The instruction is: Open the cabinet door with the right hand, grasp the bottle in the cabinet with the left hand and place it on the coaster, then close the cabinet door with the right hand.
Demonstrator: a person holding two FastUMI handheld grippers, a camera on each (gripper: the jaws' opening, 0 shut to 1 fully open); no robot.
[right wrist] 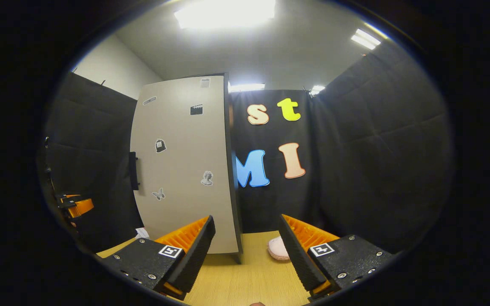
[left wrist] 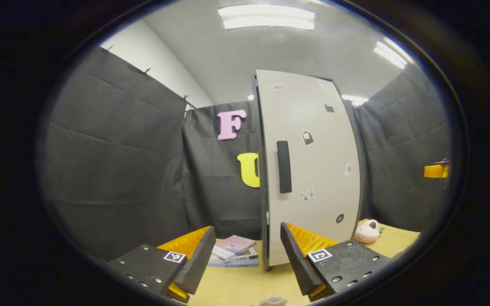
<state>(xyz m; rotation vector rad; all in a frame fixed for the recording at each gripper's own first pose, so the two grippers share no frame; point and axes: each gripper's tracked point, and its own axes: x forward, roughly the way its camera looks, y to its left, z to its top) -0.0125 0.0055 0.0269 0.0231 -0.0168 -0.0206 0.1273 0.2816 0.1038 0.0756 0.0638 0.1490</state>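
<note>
Closed flat-panelled cabinet door (left wrist: 313,170) with bar handle (left wrist: 284,166); left gripper (left wrist: 247,255) and right gripper (right wrist: 247,250) fingers spread, empty, above wood-grain bench (left wrist: 245,284).

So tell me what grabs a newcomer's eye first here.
The tall pale cabinet stands shut at the middle of the wooden table, with a dark handle on its door's left edge and small stickers. A pink plush toy lies at its right foot and stacked books at its left.

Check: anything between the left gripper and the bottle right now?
Yes. The cabinet door is shut, its handle untouched, so the bottle behind it is hidden. The left gripper faces the door with jaws open; the right gripper is open too, not yet on the handle.
</note>
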